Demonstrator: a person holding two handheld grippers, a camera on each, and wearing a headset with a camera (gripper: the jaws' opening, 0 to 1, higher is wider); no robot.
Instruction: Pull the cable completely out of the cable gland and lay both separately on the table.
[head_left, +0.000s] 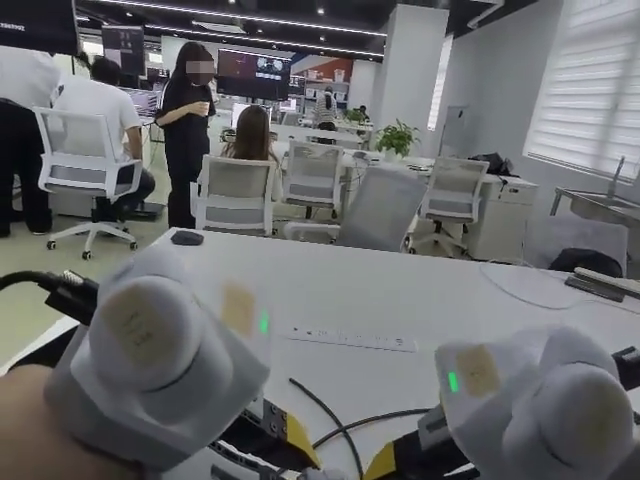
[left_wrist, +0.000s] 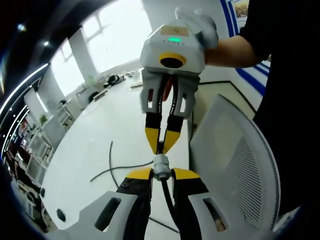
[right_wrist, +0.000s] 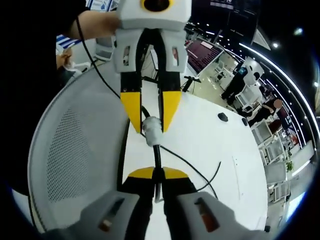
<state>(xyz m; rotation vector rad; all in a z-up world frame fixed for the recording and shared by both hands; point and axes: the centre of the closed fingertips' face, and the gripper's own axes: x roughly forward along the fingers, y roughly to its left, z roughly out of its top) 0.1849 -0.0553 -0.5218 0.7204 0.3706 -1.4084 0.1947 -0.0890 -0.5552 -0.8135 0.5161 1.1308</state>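
Black cable (left_wrist: 167, 202) still runs right through the white cable gland (left_wrist: 161, 166), so by my reading the pull-out has barely started, if at all. The left gripper (left_wrist: 163, 174) has its yellow fingers narrowed around the cable gland. The right gripper (left_wrist: 162, 142) faces it nose to nose, its fingers pinched on the cable just beside the gland's mouth. Both parts are held up off the white worktop (left_wrist: 100, 130), with the cable's loose length trailing across it. Nothing has been laid down yet. What is left looks like the whole job: draw the two grippers apart until the cable's end clears the gland, then set cable and gland down on the worktop, apart from each other.
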